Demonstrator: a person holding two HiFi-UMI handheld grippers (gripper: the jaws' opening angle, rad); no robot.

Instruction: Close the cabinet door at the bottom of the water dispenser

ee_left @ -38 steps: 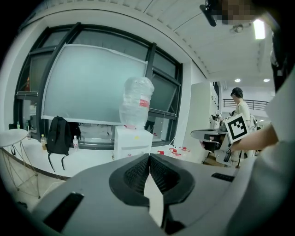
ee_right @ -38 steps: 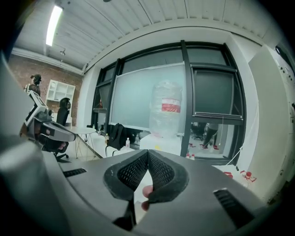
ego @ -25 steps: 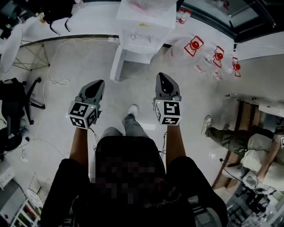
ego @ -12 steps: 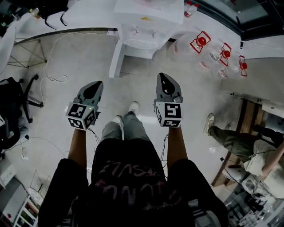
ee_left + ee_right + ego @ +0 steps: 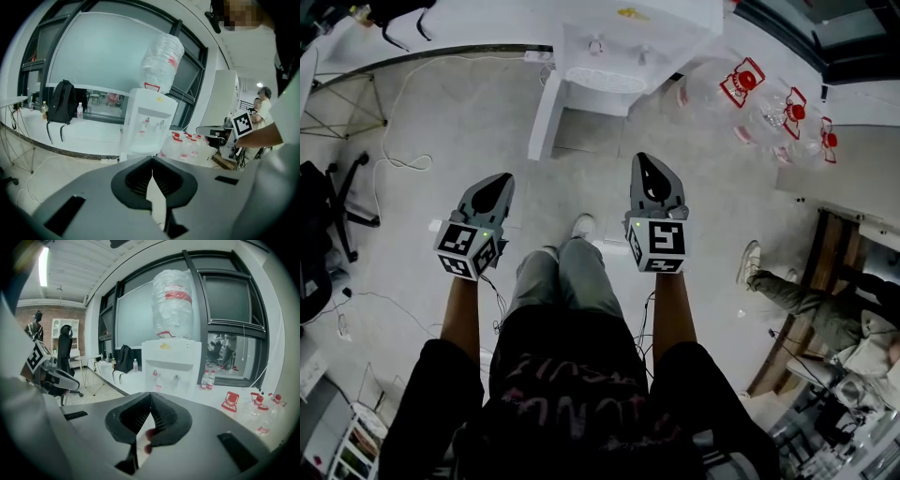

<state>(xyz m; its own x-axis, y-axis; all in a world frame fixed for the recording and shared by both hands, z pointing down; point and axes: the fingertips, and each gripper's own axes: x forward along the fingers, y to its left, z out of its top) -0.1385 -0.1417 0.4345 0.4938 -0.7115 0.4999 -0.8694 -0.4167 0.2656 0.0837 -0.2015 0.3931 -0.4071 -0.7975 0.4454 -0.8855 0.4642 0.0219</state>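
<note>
The white water dispenser (image 5: 623, 42) stands at the top of the head view, with a big bottle (image 5: 161, 58) upside down on it. Its bottom cabinet door (image 5: 546, 117) stands swung open to the left, seen edge-on as a white panel. My left gripper (image 5: 499, 180) and right gripper (image 5: 646, 161) are held side by side over the floor, well short of the dispenser, both pointing toward it. The left gripper (image 5: 152, 159) is shut and holds nothing. My right gripper (image 5: 150, 393) is likewise shut and empty. In the right gripper view the dispenser (image 5: 171, 362) is straight ahead.
Several empty water bottles with red labels (image 5: 773, 108) lie right of the dispenser. Cables (image 5: 394, 159) trail over the floor at left, near an office chair (image 5: 323, 220). Another person's leg (image 5: 797, 305) and a wooden table (image 5: 816, 258) are at right. My own legs (image 5: 567, 272) are below the grippers.
The dispenser has slid toward the top of the head view and looks closer. Both grippers have stayed shut and side by side, sinking a little with the view.
</note>
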